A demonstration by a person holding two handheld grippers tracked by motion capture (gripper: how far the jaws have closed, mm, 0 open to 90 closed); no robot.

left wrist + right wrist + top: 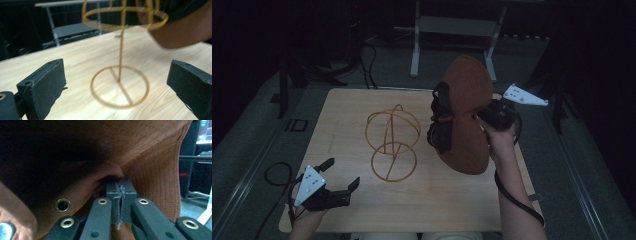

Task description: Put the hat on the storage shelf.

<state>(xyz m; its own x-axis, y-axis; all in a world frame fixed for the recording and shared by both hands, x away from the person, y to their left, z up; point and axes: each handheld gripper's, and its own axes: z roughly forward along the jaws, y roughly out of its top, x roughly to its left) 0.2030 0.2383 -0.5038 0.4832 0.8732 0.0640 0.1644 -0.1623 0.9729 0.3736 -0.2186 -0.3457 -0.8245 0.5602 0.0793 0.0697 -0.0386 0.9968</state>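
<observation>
The brown hat hangs in the air above the right half of the wooden surface, just beside the gold wire stand, with a black strap draped on its left side. The right gripper has its fingers pinched together on the hat's brim. The left gripper sits low at the near left corner, fingers wide apart with nothing between them, facing the stand.

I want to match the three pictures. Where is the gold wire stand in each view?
High view: the gold wire stand is at the table's middle, left of the brown hat.
Left gripper view: centre, upright between the open jaws.
Right gripper view: I cannot find it.
Shared landmark: the brown hat.
</observation>
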